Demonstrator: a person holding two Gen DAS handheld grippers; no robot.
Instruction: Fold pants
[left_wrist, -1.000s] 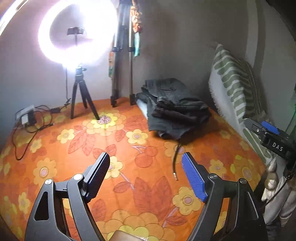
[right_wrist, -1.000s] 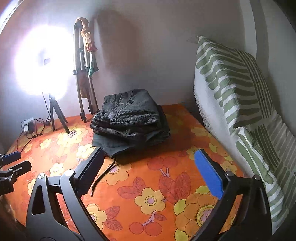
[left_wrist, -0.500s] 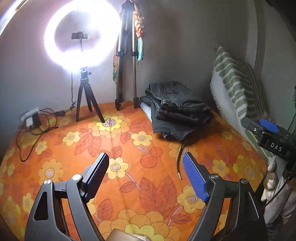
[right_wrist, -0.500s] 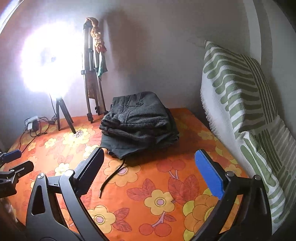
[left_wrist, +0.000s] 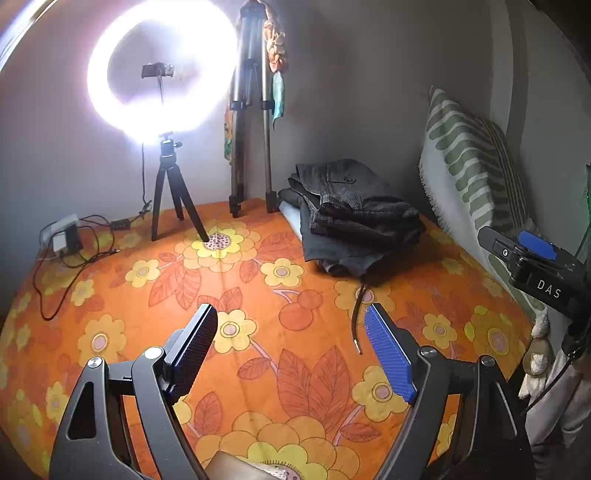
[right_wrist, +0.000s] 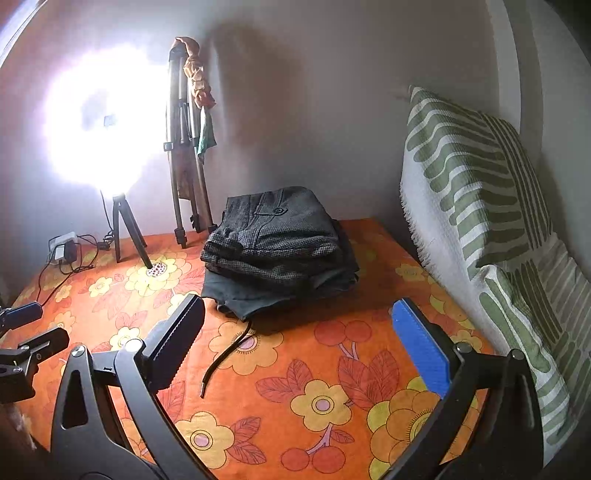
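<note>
Both grippers released, held over the floral bedsheet short of the folded pants.

The left gripper (left_wrist: 291, 343) and right gripper (right_wrist: 299, 332) each stand spread wide with nothing between the pads, above the orange flowered sheet (right_wrist: 332, 406). Ahead of both lies a stack of folded dark pants (right_wrist: 280, 251), a black drawstring (right_wrist: 225, 354) trailing toward the grippers. Beyond on the left stand a ring light (left_wrist: 159, 66) and tripod (left_wrist: 251, 129); a green-striped pillow (right_wrist: 480, 192) leans at right.
</note>
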